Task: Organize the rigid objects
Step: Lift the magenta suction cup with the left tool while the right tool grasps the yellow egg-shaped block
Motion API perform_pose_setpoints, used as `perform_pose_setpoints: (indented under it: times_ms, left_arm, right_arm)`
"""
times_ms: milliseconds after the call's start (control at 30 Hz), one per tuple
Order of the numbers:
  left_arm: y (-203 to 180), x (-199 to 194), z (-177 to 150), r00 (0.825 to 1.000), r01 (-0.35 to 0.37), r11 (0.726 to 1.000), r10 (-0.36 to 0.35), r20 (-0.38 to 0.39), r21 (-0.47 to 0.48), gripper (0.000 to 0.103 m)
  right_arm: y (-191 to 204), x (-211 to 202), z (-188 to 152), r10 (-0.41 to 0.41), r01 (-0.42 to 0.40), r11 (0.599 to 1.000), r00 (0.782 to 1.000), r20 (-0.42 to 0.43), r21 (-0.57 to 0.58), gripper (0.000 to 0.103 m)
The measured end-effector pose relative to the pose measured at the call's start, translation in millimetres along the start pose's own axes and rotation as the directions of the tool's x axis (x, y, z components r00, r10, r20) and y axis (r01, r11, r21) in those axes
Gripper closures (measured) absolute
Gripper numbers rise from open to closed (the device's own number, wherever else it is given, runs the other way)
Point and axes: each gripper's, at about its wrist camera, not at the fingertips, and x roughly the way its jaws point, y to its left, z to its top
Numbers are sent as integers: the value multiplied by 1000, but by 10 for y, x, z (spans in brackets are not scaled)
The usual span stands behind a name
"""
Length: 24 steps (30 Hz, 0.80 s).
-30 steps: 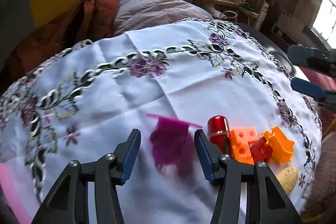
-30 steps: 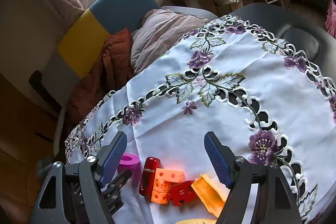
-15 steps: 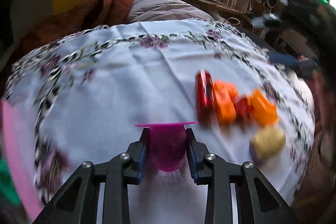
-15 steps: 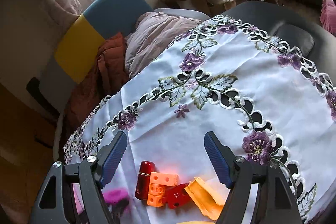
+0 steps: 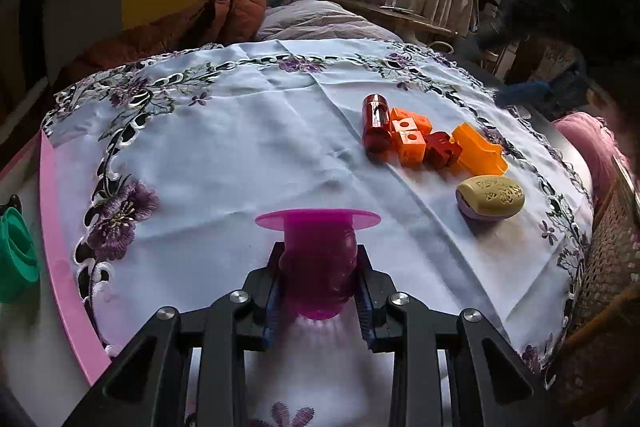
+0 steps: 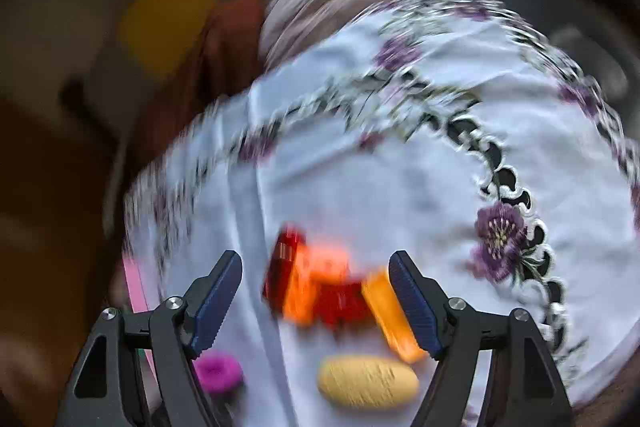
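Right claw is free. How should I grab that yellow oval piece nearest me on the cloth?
Close across the short width of the yellow oval piece, on its smooth long sides, coming from above. It lies flat, its embossed face up, apart from the orange block, so both flanks look clear. The right claw is open above the cluster; its view is blurred, so line up first.

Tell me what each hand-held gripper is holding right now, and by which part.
The left hand-held gripper clamps the magenta flanged piece by its rounded body, with the flat flange sticking out ahead of the fingers. The right hand-held gripper is open and holds nothing.
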Motion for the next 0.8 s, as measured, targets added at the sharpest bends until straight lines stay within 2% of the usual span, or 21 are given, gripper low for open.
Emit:
perform_pose_setpoints:
  times_ms: [67,133,233,267,333,433,467,600,667,733,800]
  left_arm:
    - [9,-3,-8,1000,3,1000,-3,4,-6,72]
    - [7,-2,-13,1000,-2,1000,2,5,-4,72]
    - [-7,-7,-19,1000,-10,1000,10,10,0,72]
    - [-7,-3,-17,1000,-11,1000,11,10,1,72]
    - [0,-5,-16,1000,-9,1000,9,9,-1,72]
    - [3,-12,-22,1000,-5,1000,5,9,-7,72]
    - [4,-14,-26,1000,-4,1000,4,9,-8,72]
    - [16,-25,-32,1000,2,1000,-2,12,-14,72]
    - [11,-30,-32,1000,-1,1000,1,11,-9,72]
    - [9,-48,-36,1000,-4,1000,4,8,-7,72]
    - [28,-86,-58,1000,2,1000,-1,11,-16,72]
  right_arm:
    - [64,40,-129,-65,59,996,994,-88,-64,26]
    - [74,53,-253,-95,85,992,988,-121,-89,26]
    - [21,81,-413,-133,127,990,980,-151,-54,24]
    - [20,114,-444,-138,134,990,978,-159,-37,19]
    - [33,191,-497,-143,142,990,973,-182,-23,18]
    - [101,311,-569,-215,209,977,954,-209,-47,11]
    - [115,347,-585,-234,228,972,947,-219,-54,5]
    - [134,480,-648,-290,280,957,926,-244,-76,3]
    - [123,544,-680,-300,291,954,919,-255,-76,4]
    - [106,597,-714,-313,305,950,916,-249,-70,25]
    - [159,608,-761,-325,309,945,915,-239,-103,26]
